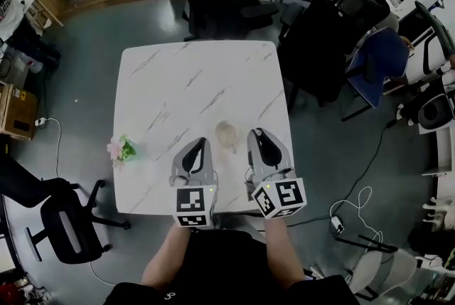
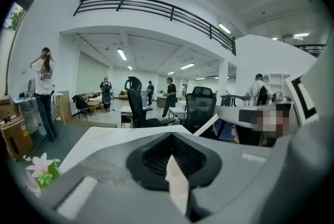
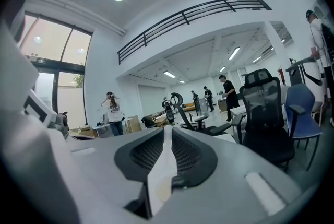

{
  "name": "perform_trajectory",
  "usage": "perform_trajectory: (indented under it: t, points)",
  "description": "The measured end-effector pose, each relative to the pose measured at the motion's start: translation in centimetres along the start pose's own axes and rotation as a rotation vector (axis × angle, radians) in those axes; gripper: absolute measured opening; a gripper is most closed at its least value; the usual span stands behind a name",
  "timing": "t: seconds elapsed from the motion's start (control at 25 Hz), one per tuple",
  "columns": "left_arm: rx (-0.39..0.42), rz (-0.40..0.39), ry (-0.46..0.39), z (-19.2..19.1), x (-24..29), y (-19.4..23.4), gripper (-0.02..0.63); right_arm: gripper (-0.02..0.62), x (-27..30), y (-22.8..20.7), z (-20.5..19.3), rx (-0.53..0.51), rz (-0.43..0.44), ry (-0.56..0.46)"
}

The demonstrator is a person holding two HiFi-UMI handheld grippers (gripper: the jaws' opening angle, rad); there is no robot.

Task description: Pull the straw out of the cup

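1 cup (image 1: pixel 226 134) (contents unclear) between left gripper (image 1: pixel 202 143) and right gripper (image 1: pixel 257 134), both closed, empty.

Your head camera looks steeply down from well above on the marble worktop (image 1: pixel 163 83). The cameras on the left gripper (image 2: pixel 171 135) and right gripper (image 3: pixel 167 130) sit close behind their fingers, facing nearly level across the office. All three views share the black high-backed chair (image 1: pixel 213 1) beyond the worktop.
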State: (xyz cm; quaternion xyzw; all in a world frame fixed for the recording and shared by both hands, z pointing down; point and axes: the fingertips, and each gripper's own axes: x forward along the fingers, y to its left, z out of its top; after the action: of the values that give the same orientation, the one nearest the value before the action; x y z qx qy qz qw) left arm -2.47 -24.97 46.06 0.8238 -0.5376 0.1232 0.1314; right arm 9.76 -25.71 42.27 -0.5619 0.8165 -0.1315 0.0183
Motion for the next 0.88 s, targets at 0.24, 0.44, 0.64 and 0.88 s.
perform_trajectory:
  t: [0.24, 0.44, 0.64, 0.88]
  points:
    - [0.006, 0.024, -0.086, 2.7, -1.5, -0.6, 0.002, 0.049, -1.8, 1.2, 2.8, -0.047, 0.033, -0.058]
    - [0.024, 0.052, -0.155, 5.0, -2.7, -0.4, 0.002, 0.048, -2.4, 1.8, 5.0, -0.075, 0.055, -0.109]
    - [0.035, 0.075, -0.185, 6.2, -3.7, -0.4, 0.002, 0.049, -2.9, 2.3, 6.3, -0.092, 0.068, -0.136]
    - [0.035, 0.095, -0.184, 6.1, -4.1, 0.0, 0.002, 0.049, -2.6, 2.6, 6.1, -0.084, 0.086, -0.136]
